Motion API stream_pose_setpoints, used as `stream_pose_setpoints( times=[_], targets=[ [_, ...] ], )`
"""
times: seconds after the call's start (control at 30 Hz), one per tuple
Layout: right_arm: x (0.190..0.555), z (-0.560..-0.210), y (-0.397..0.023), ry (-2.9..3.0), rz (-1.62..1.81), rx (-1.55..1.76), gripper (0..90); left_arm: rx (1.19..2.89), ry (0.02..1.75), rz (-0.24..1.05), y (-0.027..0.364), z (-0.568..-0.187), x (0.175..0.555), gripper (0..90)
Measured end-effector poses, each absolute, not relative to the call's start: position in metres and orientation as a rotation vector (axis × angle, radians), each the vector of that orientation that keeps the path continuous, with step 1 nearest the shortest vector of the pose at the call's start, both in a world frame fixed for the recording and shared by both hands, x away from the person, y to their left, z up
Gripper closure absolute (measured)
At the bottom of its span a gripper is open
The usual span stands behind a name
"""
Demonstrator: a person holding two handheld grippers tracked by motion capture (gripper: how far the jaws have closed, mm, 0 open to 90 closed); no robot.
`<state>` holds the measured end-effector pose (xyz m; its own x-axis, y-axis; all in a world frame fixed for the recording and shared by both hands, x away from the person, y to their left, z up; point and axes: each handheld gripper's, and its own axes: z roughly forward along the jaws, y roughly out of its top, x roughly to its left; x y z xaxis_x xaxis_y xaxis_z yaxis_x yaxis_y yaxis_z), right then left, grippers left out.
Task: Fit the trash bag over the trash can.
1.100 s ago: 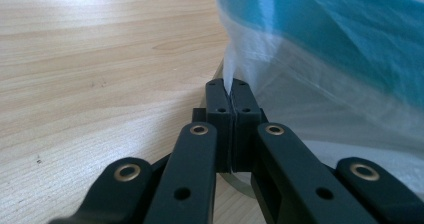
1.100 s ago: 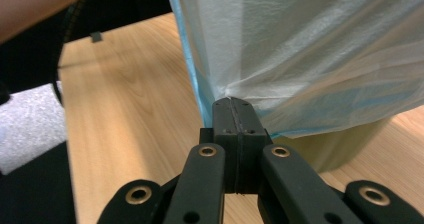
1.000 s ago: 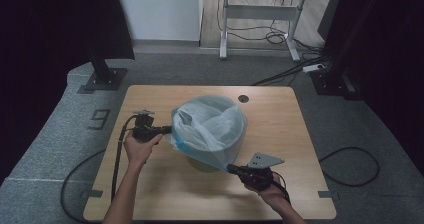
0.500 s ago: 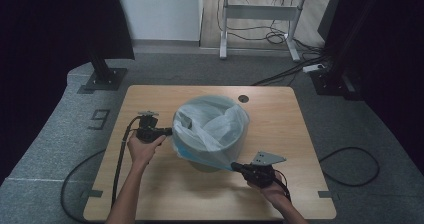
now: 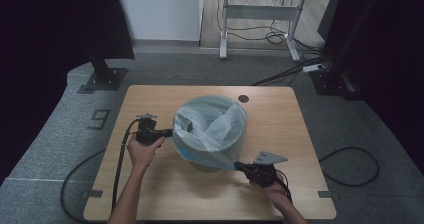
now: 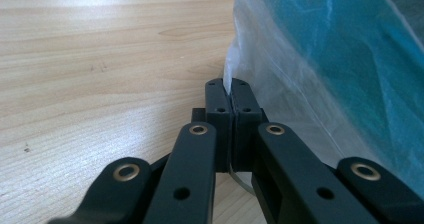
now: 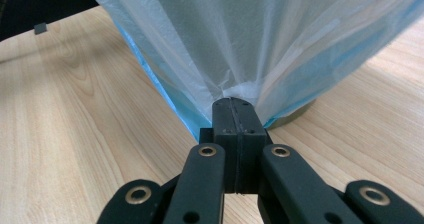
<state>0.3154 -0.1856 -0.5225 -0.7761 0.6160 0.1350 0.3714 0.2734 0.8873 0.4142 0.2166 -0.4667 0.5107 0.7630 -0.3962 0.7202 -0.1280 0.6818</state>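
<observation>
Blue bag [image 5: 210, 129] draping over bin at centre of light wood counter [image 5: 165, 194]. Left tongs [image 6: 229, 91] clamping bag edge; right tongs [image 7: 233, 104] pinching bag hem. Grey carpet [image 5: 75, 109] surrounding, numeral 9 [image 5: 100, 118] marking floor, dark curtains flanking.

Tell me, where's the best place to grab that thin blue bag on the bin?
Judging by its pose, pinch the loose hem of the bag from outside and below, as the left gripper and right gripper do with shut jaws: there the film hangs free of the bin.
</observation>
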Motion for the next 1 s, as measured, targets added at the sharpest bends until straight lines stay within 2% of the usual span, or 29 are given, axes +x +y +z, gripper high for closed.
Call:
stream_pose_setpoints(
  times=[1.0],
  targets=[
    [0.337,-0.544,-0.204,2.279,1.37,1.128,88.8,1.876,1.263,-0.042,0.201,-0.508,0.422,87.5]
  ],
)
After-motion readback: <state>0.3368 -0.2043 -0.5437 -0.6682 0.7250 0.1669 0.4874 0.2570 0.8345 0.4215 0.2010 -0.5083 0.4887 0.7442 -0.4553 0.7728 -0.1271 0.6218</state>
